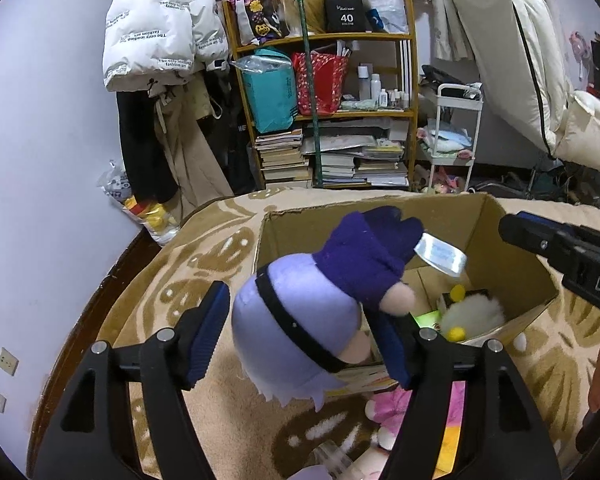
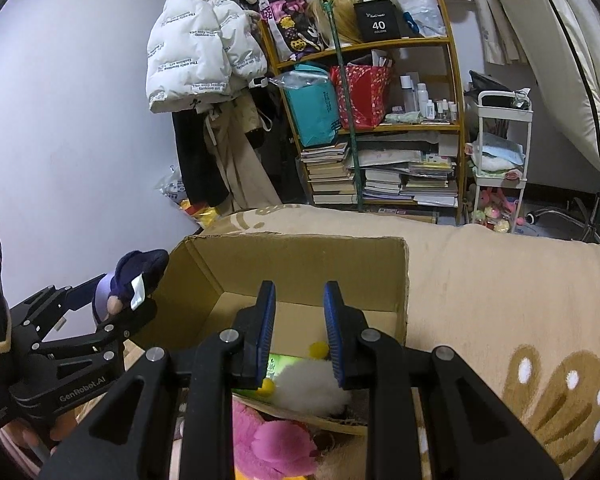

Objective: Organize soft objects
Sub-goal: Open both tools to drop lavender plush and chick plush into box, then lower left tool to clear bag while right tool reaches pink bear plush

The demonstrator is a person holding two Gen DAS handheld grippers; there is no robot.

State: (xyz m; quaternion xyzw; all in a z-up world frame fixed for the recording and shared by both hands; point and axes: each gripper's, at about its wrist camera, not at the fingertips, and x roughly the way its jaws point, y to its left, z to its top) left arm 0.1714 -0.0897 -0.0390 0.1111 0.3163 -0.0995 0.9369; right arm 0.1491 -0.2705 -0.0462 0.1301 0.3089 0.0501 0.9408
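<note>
A purple plush doll (image 1: pixel 320 300) with a lavender head and dark purple body hangs between the fingers of my left gripper (image 1: pixel 300 336), over the near left edge of an open cardboard box (image 1: pixel 512 264). The jaws stand wide; only the right pad seems to touch the doll. The doll also shows in the right wrist view (image 2: pixel 130 280). A white fluffy plush with yellow pompoms (image 1: pixel 472 314) lies inside the box. My right gripper (image 2: pixel 300 332) is open and empty above the box (image 2: pixel 396 280), over the white plush (image 2: pixel 312 384). A pink plush (image 2: pixel 276 448) lies in front of the box.
The box stands on a beige patterned blanket (image 2: pixel 500 292). Behind are a cluttered wooden shelf (image 1: pixel 324 112) with books and bags, hanging coats (image 1: pixel 156 32), a white trolley (image 1: pixel 452 136) and a wall at left.
</note>
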